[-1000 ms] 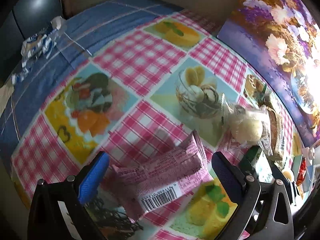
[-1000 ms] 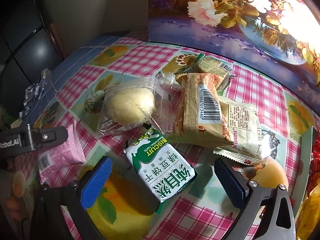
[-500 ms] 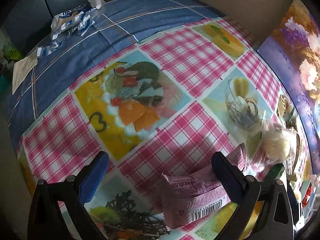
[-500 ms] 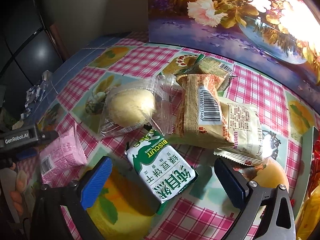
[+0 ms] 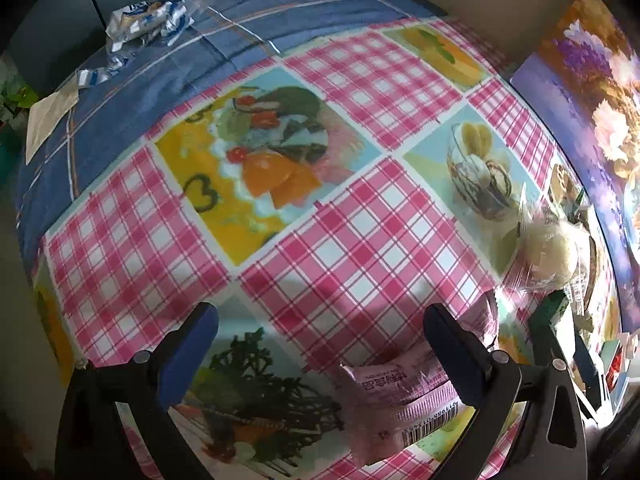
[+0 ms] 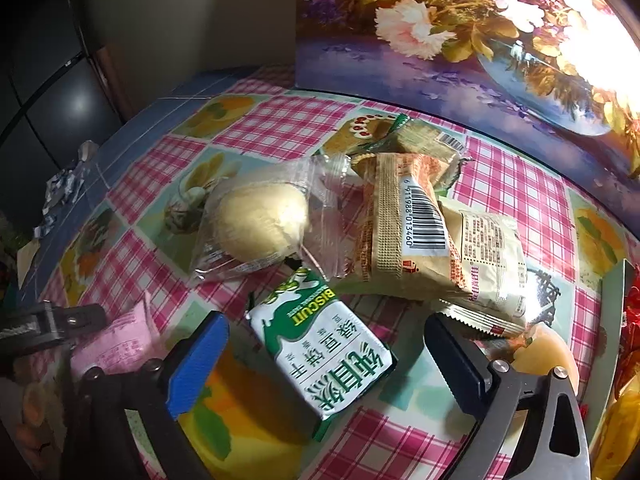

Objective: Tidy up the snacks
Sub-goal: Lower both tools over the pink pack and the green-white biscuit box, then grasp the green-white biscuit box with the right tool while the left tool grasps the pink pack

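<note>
On the bench: pink wafer packet lay apart at 5 o'clock, beside the released left hand-held gripper. Right hand-held gripper, also released, straddled the green biscuit pack. Remaining snacks stayed unsorted.

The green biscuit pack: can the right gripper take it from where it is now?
Probably yes. The green biscuit pack lies flat on the tablecloth, directly between the fingers of the open right gripper, with nothing on top. Only its far corner is near the bun bag.
</note>
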Motion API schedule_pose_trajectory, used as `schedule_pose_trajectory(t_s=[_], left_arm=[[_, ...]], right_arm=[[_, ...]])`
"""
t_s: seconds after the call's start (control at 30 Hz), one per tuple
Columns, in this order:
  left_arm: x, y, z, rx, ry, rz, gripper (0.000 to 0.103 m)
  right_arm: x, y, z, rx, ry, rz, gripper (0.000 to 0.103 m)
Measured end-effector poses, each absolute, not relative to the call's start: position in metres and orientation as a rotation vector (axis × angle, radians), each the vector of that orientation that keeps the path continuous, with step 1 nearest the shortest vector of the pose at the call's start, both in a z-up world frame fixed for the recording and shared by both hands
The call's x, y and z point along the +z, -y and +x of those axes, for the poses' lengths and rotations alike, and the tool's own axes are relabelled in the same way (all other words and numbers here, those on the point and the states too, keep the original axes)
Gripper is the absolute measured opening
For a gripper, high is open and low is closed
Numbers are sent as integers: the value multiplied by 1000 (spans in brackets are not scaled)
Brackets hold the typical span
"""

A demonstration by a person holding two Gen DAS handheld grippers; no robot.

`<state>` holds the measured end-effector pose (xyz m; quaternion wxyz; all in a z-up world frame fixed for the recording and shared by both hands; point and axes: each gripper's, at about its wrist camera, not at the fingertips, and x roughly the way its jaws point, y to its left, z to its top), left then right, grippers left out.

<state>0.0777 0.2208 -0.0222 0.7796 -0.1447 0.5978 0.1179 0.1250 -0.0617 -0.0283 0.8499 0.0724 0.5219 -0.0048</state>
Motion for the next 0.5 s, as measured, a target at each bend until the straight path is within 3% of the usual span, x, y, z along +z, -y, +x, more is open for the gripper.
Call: schedule_pose_trajectory(t_s=[0.27, 0.5], left_arm=[[4, -201, 85, 161, -1262, -266, 102], [6, -164, 78, 30, -1265, -165, 102]], right_arm=[[-24, 68, 124, -48, -1092, 172, 59], [-21, 77, 107, -95, -1130, 183, 50]])
